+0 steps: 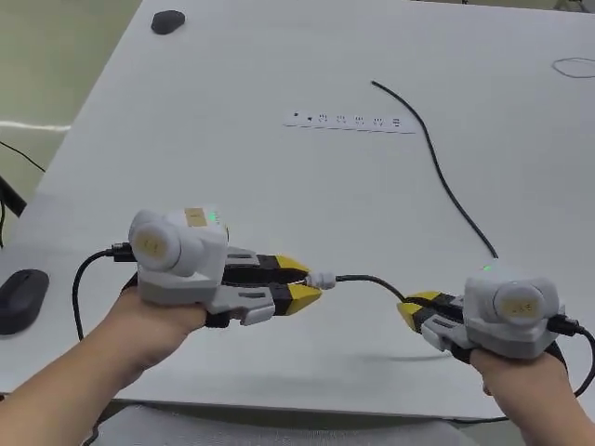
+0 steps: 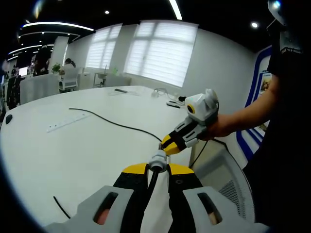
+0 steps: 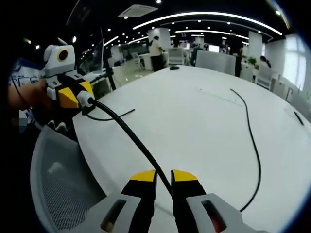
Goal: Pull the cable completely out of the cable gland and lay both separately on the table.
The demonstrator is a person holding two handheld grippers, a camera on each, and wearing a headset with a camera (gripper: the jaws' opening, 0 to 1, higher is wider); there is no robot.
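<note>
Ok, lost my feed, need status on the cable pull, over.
Left tool shut on cable gland. Right tool shut on cable, not yet out of gland. Both in the air. Nothing in the way.

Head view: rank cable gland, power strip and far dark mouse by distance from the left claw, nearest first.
1. cable gland, clamped at the tips of the left claw.
2. power strip, mid-table, ahead of it.
3. dark mouse, at the table's far left corner.
</note>
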